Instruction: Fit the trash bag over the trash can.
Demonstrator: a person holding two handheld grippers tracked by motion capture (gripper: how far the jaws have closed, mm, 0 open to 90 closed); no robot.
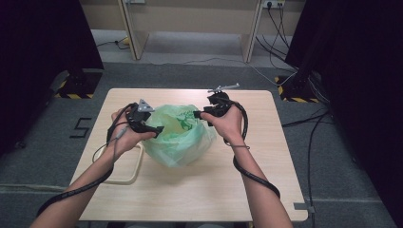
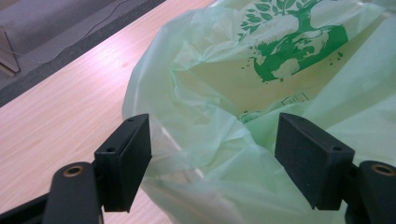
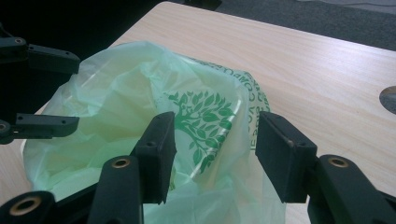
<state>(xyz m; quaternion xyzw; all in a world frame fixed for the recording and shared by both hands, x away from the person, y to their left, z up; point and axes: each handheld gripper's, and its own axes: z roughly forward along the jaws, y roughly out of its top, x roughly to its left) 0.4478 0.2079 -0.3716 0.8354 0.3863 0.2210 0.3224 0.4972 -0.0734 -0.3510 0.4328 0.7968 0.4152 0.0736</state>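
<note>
The green plastic bag (image 1: 179, 135) sits near the middle of the surface (image 1: 247, 185), puffed up with its mouth gaping towards me, and I have one gripper at each side of that mouth. My left gripper (image 2: 212, 156) has its jaws standing wide apart with the near rim of the film lying loose between them; the pads are not pressing on it, so on that side I hold nothing. My right gripper (image 3: 215, 156) is likewise spread, with the printed wall of the bag rising in the gap and neither pad clamped on it as far as I can see. My worry is that the film is thin and slack: if I close either pair of jaws carelessly, I could pinch a single fold at the very edge and have it slide out, or catch both walls together and seal the mouth instead of holding it open. With no grip on the left, any pull from the right would probably drag the whole light bag across the surface or collapse it. There is also a pale looped thing (image 1: 130, 166) lying just beside the bag under my left forearm, which a drifting bag or my cable could snag.
</note>
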